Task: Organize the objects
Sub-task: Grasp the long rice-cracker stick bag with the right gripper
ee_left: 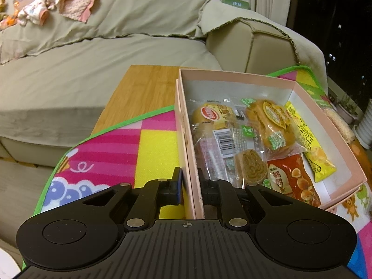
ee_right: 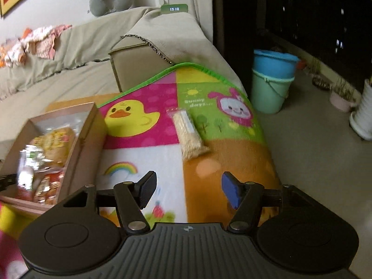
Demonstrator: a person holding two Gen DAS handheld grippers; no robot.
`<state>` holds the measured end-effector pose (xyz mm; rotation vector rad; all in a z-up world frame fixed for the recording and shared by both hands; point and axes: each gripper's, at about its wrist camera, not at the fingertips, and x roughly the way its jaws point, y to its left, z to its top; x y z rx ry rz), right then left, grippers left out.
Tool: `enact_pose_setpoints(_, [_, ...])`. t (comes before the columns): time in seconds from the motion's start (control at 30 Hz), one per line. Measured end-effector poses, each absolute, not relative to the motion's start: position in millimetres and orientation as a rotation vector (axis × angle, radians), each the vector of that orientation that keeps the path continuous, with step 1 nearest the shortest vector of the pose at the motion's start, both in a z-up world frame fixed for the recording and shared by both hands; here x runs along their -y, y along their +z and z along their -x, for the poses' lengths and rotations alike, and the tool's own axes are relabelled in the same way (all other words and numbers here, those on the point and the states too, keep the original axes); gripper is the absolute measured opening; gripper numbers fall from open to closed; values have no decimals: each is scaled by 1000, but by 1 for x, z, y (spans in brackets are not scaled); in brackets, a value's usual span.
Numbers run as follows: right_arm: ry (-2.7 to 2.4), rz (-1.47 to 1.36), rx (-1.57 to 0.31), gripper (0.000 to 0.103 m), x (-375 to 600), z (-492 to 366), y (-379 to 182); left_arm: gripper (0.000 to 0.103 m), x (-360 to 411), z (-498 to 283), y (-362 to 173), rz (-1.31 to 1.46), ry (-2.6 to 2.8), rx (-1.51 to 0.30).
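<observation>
A pink cardboard box [ee_left: 325,116] sits on a colourful play mat [ee_left: 111,148] and holds several wrapped snacks: two bun packets [ee_left: 272,121], a yellow stick packet [ee_left: 307,139], a red packet [ee_left: 290,181] and a round biscuit [ee_left: 252,167]. My left gripper [ee_left: 190,181] is shut on the box's near left wall, one finger outside and one inside. In the right wrist view the box [ee_right: 79,144] lies at the left, blurred. A clear packet of pale grains [ee_right: 189,134] lies alone on the mat [ee_right: 144,153]. My right gripper [ee_right: 188,191] is open and empty, short of that packet.
The mat covers a wooden table [ee_left: 144,93] in front of a beige sofa [ee_left: 93,65] with clothes [ee_left: 53,4] on its back. Two stacked buckets [ee_right: 272,81] and plant pots [ee_right: 362,118] stand on the floor to the right. A dark window is behind them.
</observation>
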<state>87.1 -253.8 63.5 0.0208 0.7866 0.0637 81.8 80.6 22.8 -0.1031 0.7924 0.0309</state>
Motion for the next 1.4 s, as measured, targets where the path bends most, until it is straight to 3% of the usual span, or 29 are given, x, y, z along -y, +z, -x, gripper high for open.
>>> enact_pose_setpoints(0.4, [66,61,-888,63,221,-219,29,13,-81,-82,22,106,34,-801])
enact_pose_setpoints(0.43, [58,60,-901,61,220,-224,26,13,-82,-82,22,107,34,-801])
enact_pose_setpoints(0.5, [56,74,-924,43,217,-227,20,13,-82,-81,22,108,31,-800])
enact_pose_setpoints(0.53, [55,83,-921,31,216,-223,20,13,-82,-81,22,107,30,-799])
enact_pose_setpoints(0.57, [60,84,-919,29,217,-218,20,13,-82,-81,21,107,31,-798])
enact_pose_setpoints(1.1, [222,27,-812,29,224,-54,83,13,-83,-80,21,122,32,-790])
enact_pose_setpoints(1.4, [279,41,-866,29,210,10,79,13,-83,-80,21,125,31,-790])
